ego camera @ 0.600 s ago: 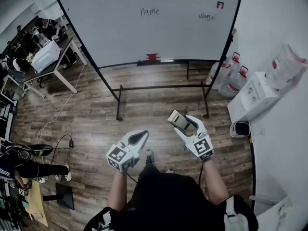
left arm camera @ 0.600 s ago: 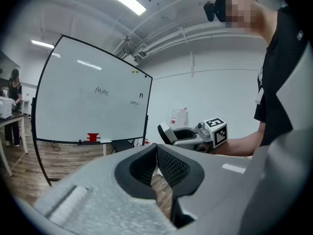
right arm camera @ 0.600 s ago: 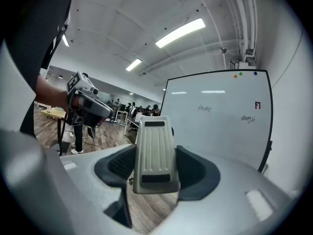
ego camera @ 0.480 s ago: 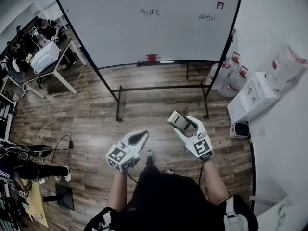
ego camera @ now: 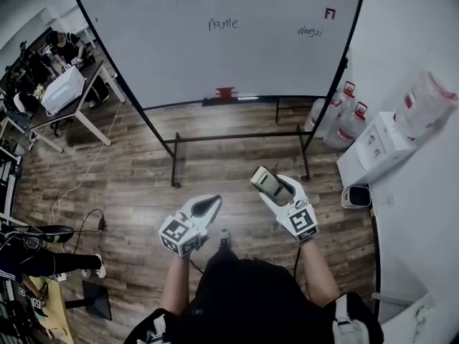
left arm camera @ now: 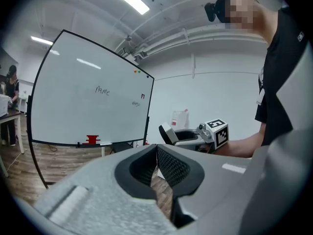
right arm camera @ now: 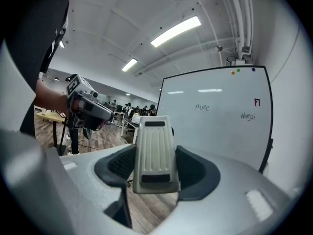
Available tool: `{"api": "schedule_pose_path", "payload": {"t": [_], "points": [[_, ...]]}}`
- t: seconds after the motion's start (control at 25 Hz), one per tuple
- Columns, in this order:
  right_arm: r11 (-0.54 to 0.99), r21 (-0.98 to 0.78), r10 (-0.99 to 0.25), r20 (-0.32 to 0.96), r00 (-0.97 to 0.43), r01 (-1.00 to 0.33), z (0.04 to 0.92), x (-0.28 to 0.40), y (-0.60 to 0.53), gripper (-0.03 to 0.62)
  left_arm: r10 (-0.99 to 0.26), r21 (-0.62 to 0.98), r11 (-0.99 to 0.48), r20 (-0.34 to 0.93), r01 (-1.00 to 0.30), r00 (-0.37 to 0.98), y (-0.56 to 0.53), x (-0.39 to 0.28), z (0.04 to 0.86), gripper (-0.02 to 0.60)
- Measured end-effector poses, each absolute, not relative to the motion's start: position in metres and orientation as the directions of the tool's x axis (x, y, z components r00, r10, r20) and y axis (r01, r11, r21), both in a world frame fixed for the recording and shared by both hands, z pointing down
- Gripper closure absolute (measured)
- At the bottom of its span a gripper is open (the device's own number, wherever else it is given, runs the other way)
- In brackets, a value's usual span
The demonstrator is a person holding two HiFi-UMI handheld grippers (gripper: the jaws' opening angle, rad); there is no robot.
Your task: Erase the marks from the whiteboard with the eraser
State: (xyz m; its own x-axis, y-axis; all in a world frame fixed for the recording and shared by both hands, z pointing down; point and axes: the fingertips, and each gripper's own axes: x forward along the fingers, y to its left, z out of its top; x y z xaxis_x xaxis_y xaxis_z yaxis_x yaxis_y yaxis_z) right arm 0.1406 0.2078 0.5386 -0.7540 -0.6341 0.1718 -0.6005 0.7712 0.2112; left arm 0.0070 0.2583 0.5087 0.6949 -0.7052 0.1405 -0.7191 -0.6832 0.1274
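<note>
Between the right gripper's (ego camera: 272, 186) jaws sits the eraser (right arm camera: 154, 146), pinched on both sides and sticking out past the tips. Left gripper (left arm camera: 156, 150) has its jaws pressed together on nothing (only floor (ego camera: 215, 163) shows past them). Both are held low in front of the person, side by side, well apart from the whiteboard (ego camera: 215, 63). On the board: "name" (ego camera: 223, 24) near the top middle, a small scribble (ego camera: 310, 31) off to the right, a red mark (ego camera: 329, 13) just above it. Some red thing (ego camera: 225, 92) sits on the tray.
</note>
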Motion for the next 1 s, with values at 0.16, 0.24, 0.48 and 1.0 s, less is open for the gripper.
{"api": "schedule_pose_path", "payload": {"t": [0.16, 0.24, 0.48, 1.0], "points": [[0.765, 0.225, -0.642, 0.187, -0.744, -0.604, 0.537, 0.13, 0.194, 0.333, -0.697, 0.13, -0.692, 0.136, -0.711, 0.704, 0.242, -0.003, 0.506, 0.569], [0.762, 0.223, -0.645, 0.19, -0.74, -0.607, 0.537, 0.126, 0.187, 0.333, -0.695, 0.134, -0.694, 0.134, -0.708, 0.707, 0.234, -0.008, 0.505, 0.569], [0.755, 0.218, -0.655, 0.199, -0.729, -0.619, 0.538, 0.112, 0.167, 0.333, -0.686, 0.154, -0.699, 0.134, -0.698, 0.716, 0.213, -0.025, 0.508, 0.569], [0.751, 0.212, -0.66, 0.218, -0.719, -0.625, 0.545, 0.066, 0.121, 0.333, -0.675, 0.171, -0.707, 0.127, -0.687, 0.726, 0.163, -0.073, 0.512, 0.569]]}}
